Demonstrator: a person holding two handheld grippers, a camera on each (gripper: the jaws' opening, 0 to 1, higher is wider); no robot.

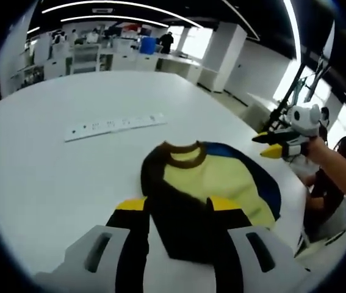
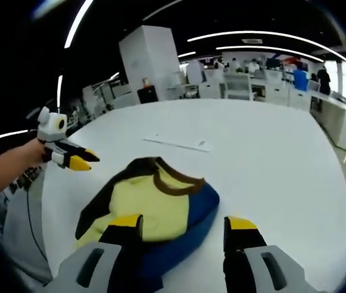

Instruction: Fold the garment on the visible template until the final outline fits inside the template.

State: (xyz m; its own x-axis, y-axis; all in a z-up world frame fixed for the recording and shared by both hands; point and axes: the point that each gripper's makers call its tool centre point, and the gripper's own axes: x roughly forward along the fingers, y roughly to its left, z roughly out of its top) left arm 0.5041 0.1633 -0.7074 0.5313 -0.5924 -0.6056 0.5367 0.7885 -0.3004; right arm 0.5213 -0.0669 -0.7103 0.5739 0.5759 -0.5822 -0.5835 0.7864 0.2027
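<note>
Yellow, blue and dark brown cloth — a shirt lying bunched on a wide white table, close to the edge nearest the person. Brown ribbed collar turned toward the far side of the table in the left gripper view, yellow front panel up, blue sleeve along the side toward the table's near edge, dark sleeve on the other. Partly folded over itself, outline rounded rather than flat and square.

Left gripper low over the shirt, yellow-tipped jaws apart with a dark fold of cloth between and over them — gripping or merely resting on it, cannot tell. From the right gripper view, same gripper held up in a hand beside the table edge, tips close together, nothing in them.

Right gripper open, jaws spread wide; one jaw over the shirt's near hem, the other over bare table. From the left gripper view, right gripper raised off the table's side, clear of the cloth, held by a hand.

Long white strip with small marks lying flat farther out on the table, well apart from the shirt; seen also as a thin strip in the right gripper view. Template outline not distinguishable on the white surface.
</note>
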